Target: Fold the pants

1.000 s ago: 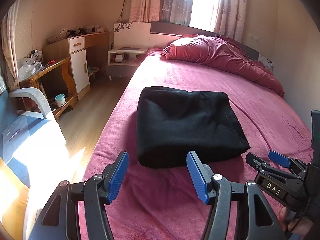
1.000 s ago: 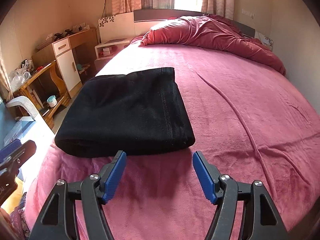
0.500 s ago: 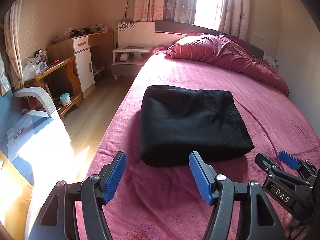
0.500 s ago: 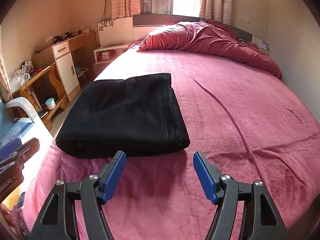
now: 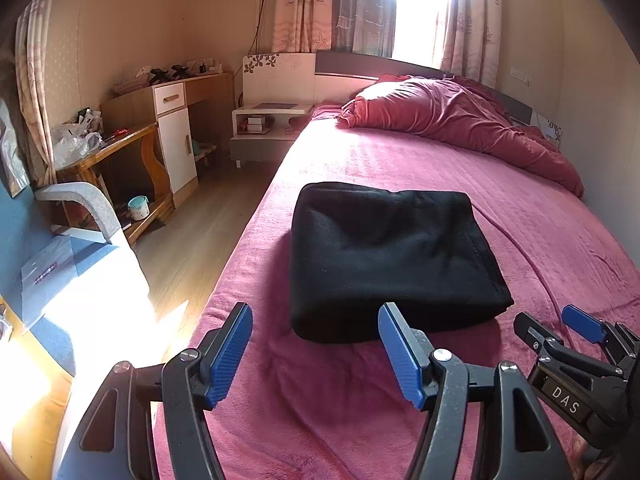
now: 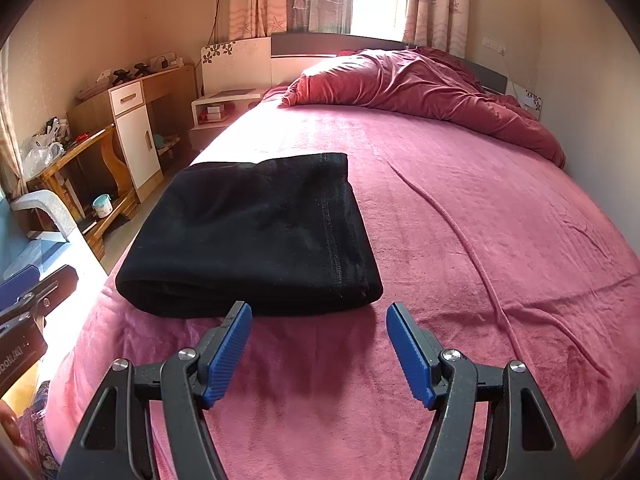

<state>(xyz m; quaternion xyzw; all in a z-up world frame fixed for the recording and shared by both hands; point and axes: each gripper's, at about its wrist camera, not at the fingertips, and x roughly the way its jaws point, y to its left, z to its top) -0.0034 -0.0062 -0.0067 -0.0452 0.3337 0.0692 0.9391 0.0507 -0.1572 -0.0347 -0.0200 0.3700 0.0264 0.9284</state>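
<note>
**Folded pants on bed, both hand-held grippers clear**

The black pants [image 5: 392, 256] lie folded in a compact rectangle on the pink bed [image 5: 540, 208], just ahead of both tools. The left hand-held gripper [image 5: 316, 354] stands with jaws apart, having just widened, and nothing sits between its blue pads; the pants' near edge lies just beyond its fingertips. The right hand-held gripper [image 6: 320, 354] also stands with jaws apart and empty, the pants ahead and to its left. A crumpled red duvet [image 6: 420, 88] lies far ahead at the headboard.
</note>
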